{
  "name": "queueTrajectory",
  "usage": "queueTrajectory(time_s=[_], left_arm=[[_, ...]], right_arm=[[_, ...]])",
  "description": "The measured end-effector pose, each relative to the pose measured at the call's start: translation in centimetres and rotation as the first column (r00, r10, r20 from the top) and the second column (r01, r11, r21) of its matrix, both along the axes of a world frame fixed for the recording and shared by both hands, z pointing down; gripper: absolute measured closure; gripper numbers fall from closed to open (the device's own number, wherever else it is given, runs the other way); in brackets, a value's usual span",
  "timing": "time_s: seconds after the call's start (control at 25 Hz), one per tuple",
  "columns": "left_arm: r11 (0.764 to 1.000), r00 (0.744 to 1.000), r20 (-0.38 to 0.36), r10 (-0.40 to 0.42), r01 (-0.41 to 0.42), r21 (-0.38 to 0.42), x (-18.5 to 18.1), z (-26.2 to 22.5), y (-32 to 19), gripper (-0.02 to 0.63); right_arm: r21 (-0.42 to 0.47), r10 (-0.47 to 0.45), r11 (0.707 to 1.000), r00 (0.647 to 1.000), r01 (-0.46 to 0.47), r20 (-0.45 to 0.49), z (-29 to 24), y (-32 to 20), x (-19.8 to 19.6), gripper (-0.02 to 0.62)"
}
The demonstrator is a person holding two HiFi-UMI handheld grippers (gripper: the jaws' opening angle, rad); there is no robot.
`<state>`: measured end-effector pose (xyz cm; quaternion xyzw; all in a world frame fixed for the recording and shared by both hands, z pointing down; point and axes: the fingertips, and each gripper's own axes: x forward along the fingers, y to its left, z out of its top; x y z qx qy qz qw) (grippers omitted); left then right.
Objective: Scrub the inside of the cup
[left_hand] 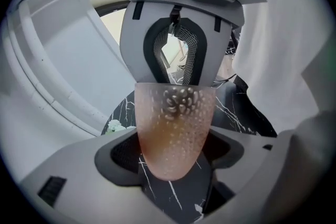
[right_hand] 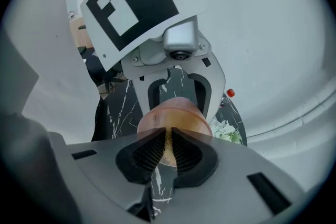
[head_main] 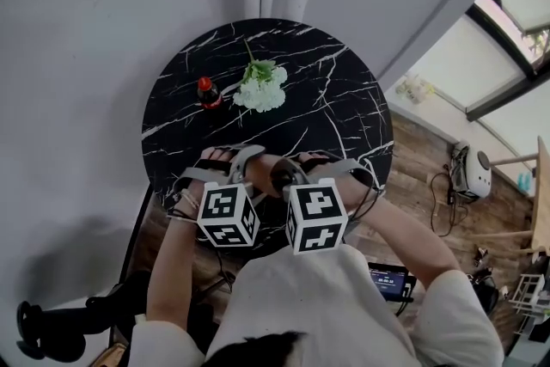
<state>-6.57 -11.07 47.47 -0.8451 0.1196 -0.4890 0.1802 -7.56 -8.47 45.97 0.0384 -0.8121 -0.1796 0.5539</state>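
Pinkish-amber translucent dimpled cup (left_hand: 176, 123) is held over the near edge of the round black marble table (head_main: 335, 99). It is clamped between the wide-set pads of the left gripper (left_hand: 174, 161), with its rounded base turned toward that gripper's camera. Jaws of the right gripper (right_hand: 168, 136) are drawn almost together and pinched on a thin yellowish strip (right_hand: 169, 148) just before the cup; the strip's kind cannot be made out. A red-capped dark bottle (head_main: 207, 90) and a white flower bunch (head_main: 262, 88) are set side by side on the table's far half.
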Motion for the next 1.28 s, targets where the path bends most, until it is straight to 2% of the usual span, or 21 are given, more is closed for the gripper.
queueTrajectory(time_s=[0.28,0.52,0.64,0.8,1.0,1.2,1.28], left_arm=[[0.999,1.000,-0.023,-0.004,0.005,0.041,0.0,-0.1,-0.3,0.258],[0.998,1.000,-0.030,0.009,-0.007,0.066,0.2,0.0,-0.4,0.258],[0.998,0.998,-0.061,0.011,-0.007,0.066,0.4,-0.3,-0.3,0.258],[0.997,0.997,-0.082,0.013,-0.007,0.074,0.5,-0.4,-0.1,0.258],[0.995,0.991,-0.134,0.007,0.007,0.103,0.6,-1.2,0.0,0.258],[0.989,0.990,-0.142,0.010,0.011,0.146,0.6,-1.6,-0.1,0.258],[0.985,0.989,-0.146,0.008,0.017,0.169,0.7,-2.0,-0.2,0.256]], right_arm=[[-0.129,0.104,0.987,0.993,-0.095,0.061,0.1,0.0,0.0,0.543],[-0.300,0.231,0.935,0.967,-0.190,0.107,0.2,0.0,0.2,0.543],[-0.388,0.281,0.895,0.954,-0.220,0.108,0.0,0.3,0.4,0.541],[-0.508,0.362,0.821,0.925,-0.261,0.110,-0.4,0.4,0.2,0.543],[-0.607,0.435,0.745,0.892,-0.279,0.124,-1.4,0.5,0.1,0.542],[-0.658,0.490,0.692,0.862,-0.297,0.126,-2.0,0.6,-0.1,0.543],[-0.692,0.526,0.652,0.842,-0.309,0.121,-2.3,0.6,-0.1,0.543]])
